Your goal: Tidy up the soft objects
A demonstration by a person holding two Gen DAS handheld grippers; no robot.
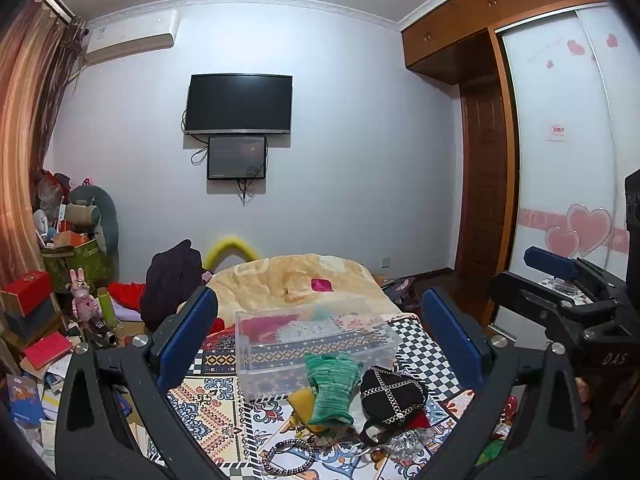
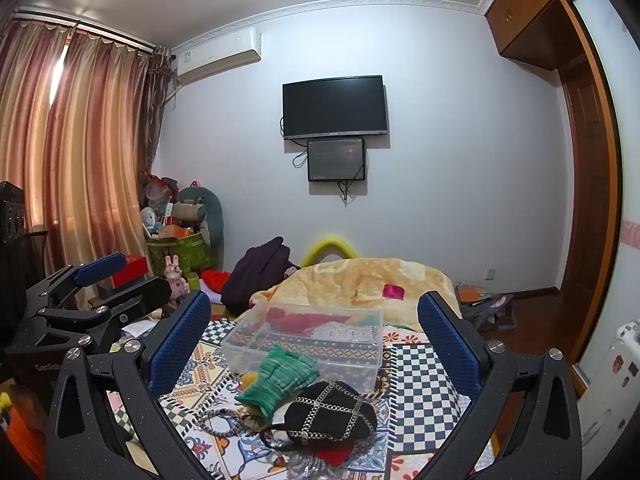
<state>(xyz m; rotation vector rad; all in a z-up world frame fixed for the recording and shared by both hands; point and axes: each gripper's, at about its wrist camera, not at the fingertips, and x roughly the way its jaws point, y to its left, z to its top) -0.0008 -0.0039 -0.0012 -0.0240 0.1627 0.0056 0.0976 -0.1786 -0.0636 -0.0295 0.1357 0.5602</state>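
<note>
Both grippers raised above the bed, nothing held. Left gripper (image 1: 320, 328): blue-padded jaws spread wide, empty. Right gripper (image 2: 316, 332): same, wide apart, empty. They sit side by side, level, looking across the pile; reads as a staging pose before the first pick.

Task items are bunched near, on the patterned patchwork bedspread (image 1: 208, 412):
- green ribbed knitted glove (image 1: 332, 386), lying partly over a yellow soft piece (image 1: 302, 400), cuff toward the camera
- black soft pouch with white chain-lattice trim (image 1: 392, 394), just right of the glove, touching it, sitting on something red
- braided loop cord (image 1: 288, 458), nearest, left of the pouch

Clear plastic rectangular bin (image 1: 316, 350) sits just beyond the pile, open top, with red and pale fabric already inside. Likely the drop target; placed so each transfer is short and straight ahead.

Clearance: open air above pile and bin. The near bin wall touches the glove's fingertips, so a lift needs to clear that rim. Bed's right edge falls off to the wood floor beyond the checkered patch (image 2: 424, 376). Rumpled beige blanket (image 2: 372, 280) beyond the bin limits pushing it further away.
</note>
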